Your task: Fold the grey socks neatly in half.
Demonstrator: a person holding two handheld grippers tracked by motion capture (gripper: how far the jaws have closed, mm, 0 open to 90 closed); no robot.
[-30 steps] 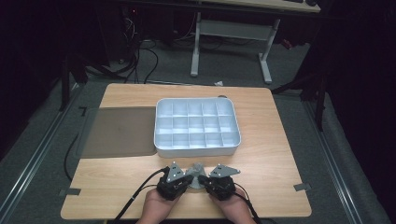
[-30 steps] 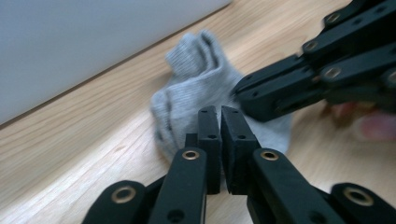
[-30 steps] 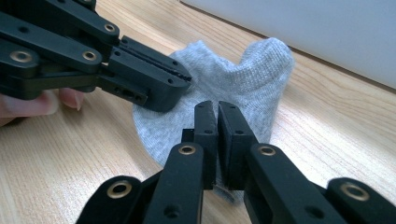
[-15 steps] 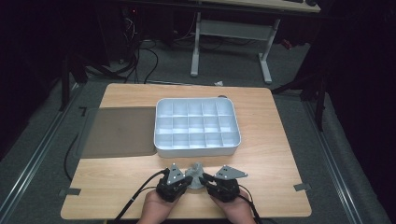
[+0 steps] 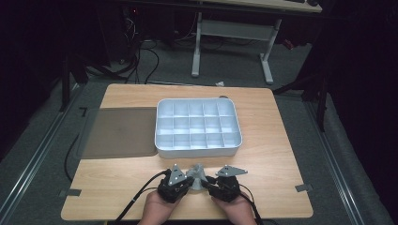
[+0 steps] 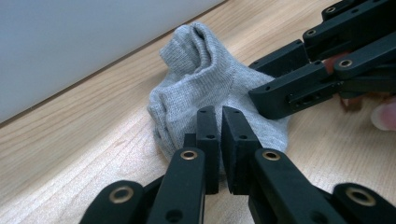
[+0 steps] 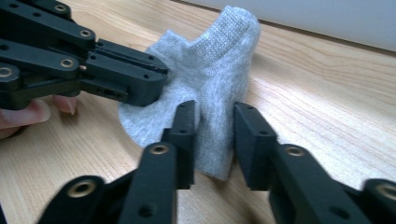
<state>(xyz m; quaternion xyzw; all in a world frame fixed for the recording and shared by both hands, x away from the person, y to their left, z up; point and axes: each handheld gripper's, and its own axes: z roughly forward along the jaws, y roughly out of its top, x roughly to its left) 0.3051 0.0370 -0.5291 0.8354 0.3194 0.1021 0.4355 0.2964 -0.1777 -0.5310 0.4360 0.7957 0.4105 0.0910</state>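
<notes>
We hold the left tongs (image 6: 220, 135) with the jaws pressed almost together, a thin slit between them; they nip the near edge of the grey sock (image 6: 205, 88), though the fold of cloth between the pads is hard to make out. The right tongs (image 7: 215, 135) have just been closing again after a quick opening, and the jaws stand somewhat apart with a ridge of the sock (image 7: 212, 79) between them; whether the pads press the cloth we cannot tell.

The sock lies bunched on the worktop (image 5: 281, 154) near its front edge, just in front of the white tray (image 5: 198, 126), its cuff standing up. From above it is a small grey lump (image 5: 197, 174) between the two tongs, and its shape there is too small to read. In each gripper view the other tongs reach in from the side with their tips on the sock.

The hands (image 5: 157, 211) come in from the bottom edge, cut off at the wrists, close side by side, the left tongs (image 5: 185, 180) and the right tongs (image 5: 206, 182) angled inward toward each other. A dark mat (image 5: 119, 132) lies left of the tray, touching it.
</notes>
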